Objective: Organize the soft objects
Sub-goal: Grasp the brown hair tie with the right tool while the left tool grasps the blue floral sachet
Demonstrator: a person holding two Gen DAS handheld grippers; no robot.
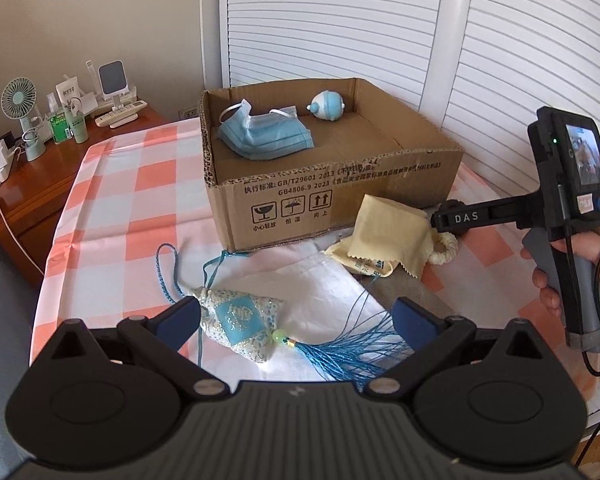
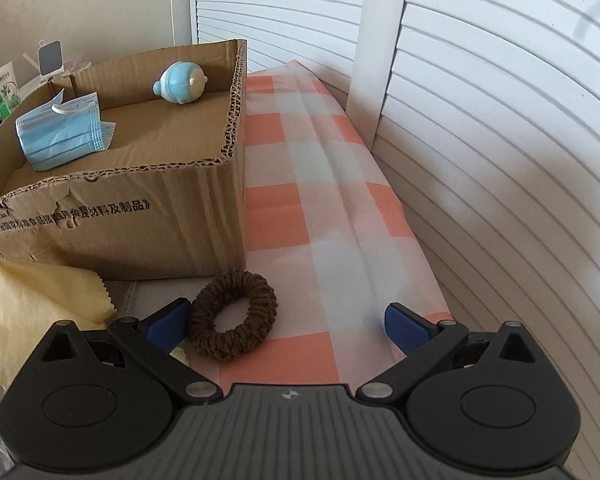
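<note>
In the left wrist view my left gripper [image 1: 296, 316] is open low over a pale blue embroidered sachet [image 1: 240, 328], whose blue tassel [image 1: 352, 354] spreads toward the right finger. The sachet lies between the fingers, nearer the left one. My right gripper [image 2: 288, 318] is open over a brown scrunchie [image 2: 234, 316], which rests on the cloth beside its left finger. The cardboard box [image 1: 340, 196] [image 2: 140, 216] holds a blue face mask [image 1: 264, 136] [image 2: 58, 136] and a blue-white round toy [image 1: 326, 106] [image 2: 180, 82]. A yellow cloth [image 1: 388, 236] [image 2: 40, 300] leans against the box front.
A white scrunchie [image 1: 446, 250] lies by the yellow cloth. A white fabric sheet [image 1: 300, 280] lies under the sachet, on an orange-checked cloth [image 2: 320, 208]. A wooden bedside table [image 1: 32, 184] at left carries a fan and bottles. White louvred doors [image 2: 500, 160] stand close behind and right.
</note>
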